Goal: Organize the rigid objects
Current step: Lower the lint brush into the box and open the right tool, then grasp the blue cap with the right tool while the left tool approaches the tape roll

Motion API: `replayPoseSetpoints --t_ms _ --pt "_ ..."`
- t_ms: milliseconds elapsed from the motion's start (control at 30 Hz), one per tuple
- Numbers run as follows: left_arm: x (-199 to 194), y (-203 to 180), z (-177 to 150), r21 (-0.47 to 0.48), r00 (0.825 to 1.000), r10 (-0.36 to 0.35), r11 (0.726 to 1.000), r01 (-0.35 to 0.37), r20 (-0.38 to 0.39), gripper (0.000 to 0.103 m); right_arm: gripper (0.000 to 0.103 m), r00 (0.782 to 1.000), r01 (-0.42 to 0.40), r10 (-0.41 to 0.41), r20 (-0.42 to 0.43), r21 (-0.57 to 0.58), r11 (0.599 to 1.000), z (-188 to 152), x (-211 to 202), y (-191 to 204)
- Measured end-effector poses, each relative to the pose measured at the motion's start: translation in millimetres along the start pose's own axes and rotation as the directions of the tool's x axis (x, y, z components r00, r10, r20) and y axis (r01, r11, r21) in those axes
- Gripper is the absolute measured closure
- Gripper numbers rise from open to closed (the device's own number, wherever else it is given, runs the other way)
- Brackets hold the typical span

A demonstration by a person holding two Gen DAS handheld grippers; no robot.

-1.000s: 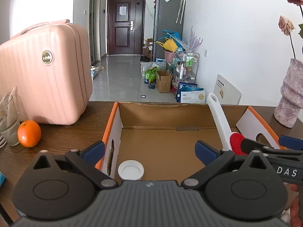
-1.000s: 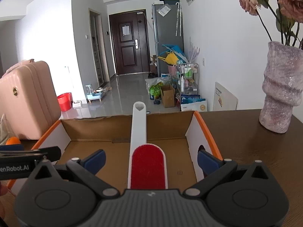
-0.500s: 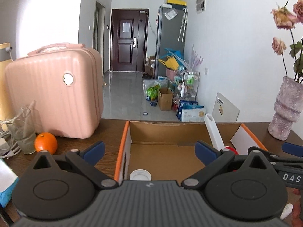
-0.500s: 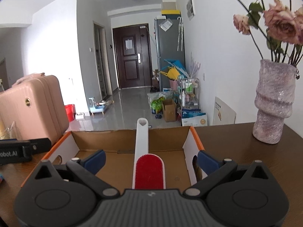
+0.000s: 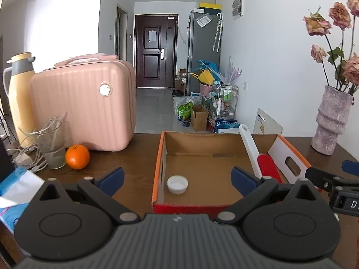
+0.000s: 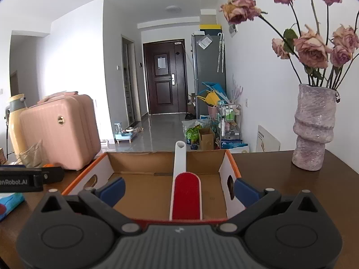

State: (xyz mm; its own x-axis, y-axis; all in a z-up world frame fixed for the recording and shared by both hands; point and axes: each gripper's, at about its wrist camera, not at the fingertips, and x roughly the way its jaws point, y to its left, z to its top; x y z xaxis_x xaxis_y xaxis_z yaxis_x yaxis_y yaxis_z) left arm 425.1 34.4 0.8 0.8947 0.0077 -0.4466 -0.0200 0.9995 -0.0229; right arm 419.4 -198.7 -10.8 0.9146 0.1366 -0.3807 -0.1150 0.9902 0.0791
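Now both tools are sitting wide and empty, between placements.
The brush (image 6: 186, 196) and cap (image 5: 177, 184) are lying in the box (image 5: 203, 172); the next pick is calling for the orange (image 5: 77, 157) at ten o'clock.

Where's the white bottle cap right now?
In the left wrist view the white cap lies on the cardboard box floor, near-left corner, beside the orange-edged left wall, apart from the lint brush.
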Motion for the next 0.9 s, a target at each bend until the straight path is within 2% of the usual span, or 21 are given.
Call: replayPoseSetpoints --t_ms 567,900 --pt "-90 17 -56 0.019 0.998 0.05 0.999 -0.05 -0.023 0.0 0.0 0.997 -0.06 0.058 -0.046 -0.046 0.997 -50 -85 41" --pt "-121 39 -101 0.025 0.993 0.075 0.997 -0.073 -0.09 0.0 0.0 0.981 -0.108 0.091 -0.174 -0.091 0.99 -103 -107 72"
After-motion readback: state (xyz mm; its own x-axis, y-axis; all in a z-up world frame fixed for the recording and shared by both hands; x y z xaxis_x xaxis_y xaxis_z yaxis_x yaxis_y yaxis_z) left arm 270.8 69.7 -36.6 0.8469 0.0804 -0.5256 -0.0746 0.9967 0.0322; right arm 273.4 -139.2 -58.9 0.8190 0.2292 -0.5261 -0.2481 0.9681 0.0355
